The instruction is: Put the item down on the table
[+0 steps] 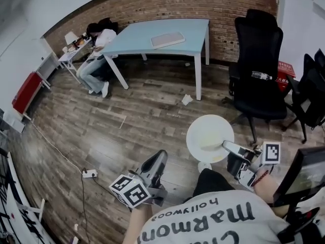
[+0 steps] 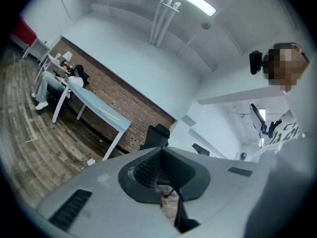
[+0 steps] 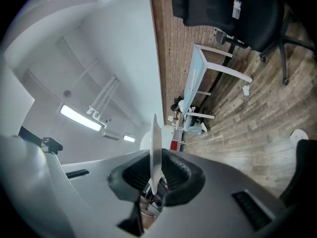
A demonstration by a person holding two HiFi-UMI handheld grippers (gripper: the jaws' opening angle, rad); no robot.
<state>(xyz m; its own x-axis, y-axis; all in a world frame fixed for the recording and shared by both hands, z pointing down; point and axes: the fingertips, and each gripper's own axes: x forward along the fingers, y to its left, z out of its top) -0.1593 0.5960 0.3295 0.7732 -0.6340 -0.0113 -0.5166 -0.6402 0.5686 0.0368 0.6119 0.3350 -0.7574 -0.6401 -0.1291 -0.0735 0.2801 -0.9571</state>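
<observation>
In the head view, the right gripper [image 1: 227, 146] pinches the rim of a white plate [image 1: 207, 135] held out over the wooden floor [image 1: 127, 121], with the left gripper [image 1: 158, 157] well apart from it. The left gripper view shows its jaws pressed together with nothing between them. In the right gripper view the plate stands edge-on, clamped between the pads.

The plate [image 1: 209, 139] is round, white and flat, with a faint yellowish stain. It is at the lower right, about level, in the air, and the right gripper [image 1: 227, 146] clamps its right rim. The light blue table [image 1: 193, 39] stands well apart, at the upper middle.
</observation>
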